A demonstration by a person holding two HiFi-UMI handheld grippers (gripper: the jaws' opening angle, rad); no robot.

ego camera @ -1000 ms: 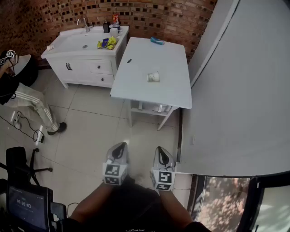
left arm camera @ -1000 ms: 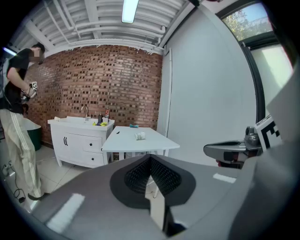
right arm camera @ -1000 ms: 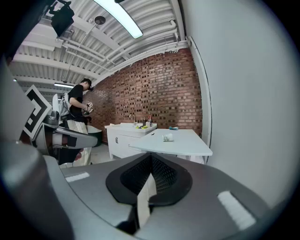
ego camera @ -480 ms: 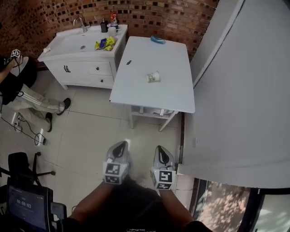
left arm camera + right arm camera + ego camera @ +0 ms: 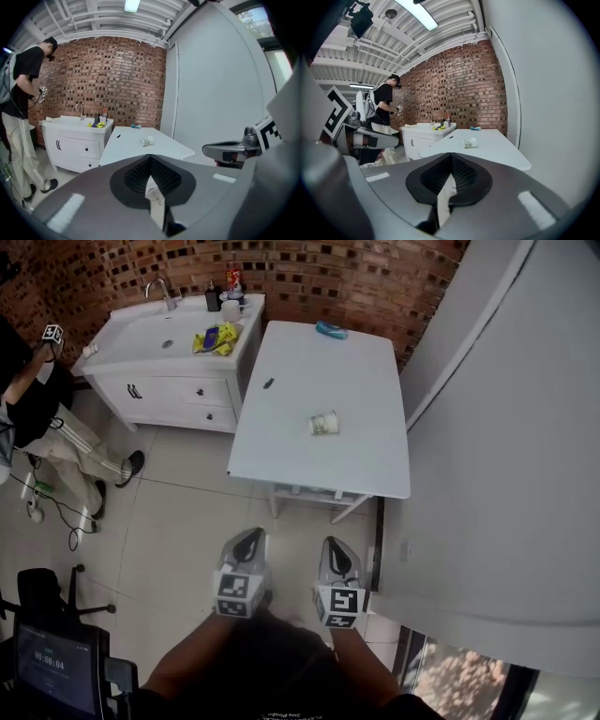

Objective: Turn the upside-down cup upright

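Both of my grippers hang low over the pale tiled floor (image 5: 187,521), well short of the white rectangular counter (image 5: 356,381) and nowhere near touching it. The left gripper (image 5: 248,545) has its dark ribbed fingers (image 5: 136,176) pressed together with nothing between them; its own view shows them meeting in a single seam. The right gripper (image 5: 335,554) is the same: its fingers (image 5: 464,176) are closed on each other and hold nothing. The two sit side by side, tips aimed toward the counter's near edge.

The small pale paper cup with greenish print (image 5: 323,423) rests on the counter, roughly at its middle and a little toward the near end. As far as I can tell, it lies on its side rather than on its rim. The left gripper view shows it as a small shape on the counter top (image 5: 146,140), and the right gripper view does too (image 5: 470,142).

At the counter's far end, near the red brick wall (image 5: 309,277), lies a small teal object (image 5: 330,330). A tiny dark item (image 5: 268,383) sits by the counter's left edge. Just beside the counter on its left stands a white sink cabinet (image 5: 178,390) with a faucet and a yellow bundle (image 5: 217,337) on top. Beyond that cabinet, further left of the counter, a person in a dark top and striped trousers (image 5: 42,413) stands.
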